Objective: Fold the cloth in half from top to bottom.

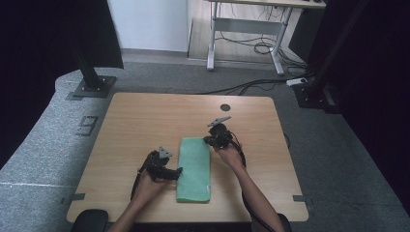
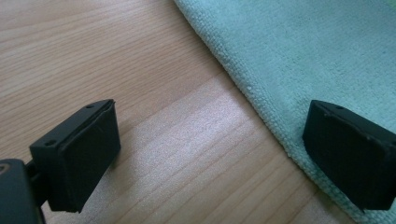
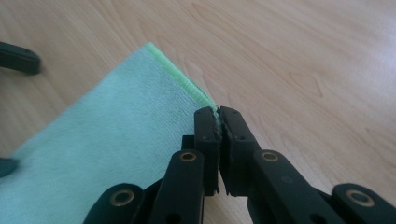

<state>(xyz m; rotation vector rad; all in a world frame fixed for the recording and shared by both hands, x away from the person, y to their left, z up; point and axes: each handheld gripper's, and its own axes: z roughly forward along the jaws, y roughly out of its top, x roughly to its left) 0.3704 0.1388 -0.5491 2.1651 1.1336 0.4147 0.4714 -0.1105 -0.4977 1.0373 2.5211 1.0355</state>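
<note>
Left gripper [image 1: 178, 170], jaws spread empty, we are holding at the cloth's [image 1: 194, 169] left long edge; right gripper [image 3: 218, 122], clenched on its far right edge, we are noting nearer; cloth running lengthwise away from us, mid-table [image 1: 140, 121].

One green cloth [image 1: 194, 169] lies on the one wooden table [image 1: 145, 121]. Two grippers flank the cloth: left gripper [image 1: 178, 172], right gripper [image 1: 207, 140].

Mint-green cloth [image 1: 194, 169] with brighter green hem on light wood-grain table [image 1: 145, 121]; black tools.
</note>
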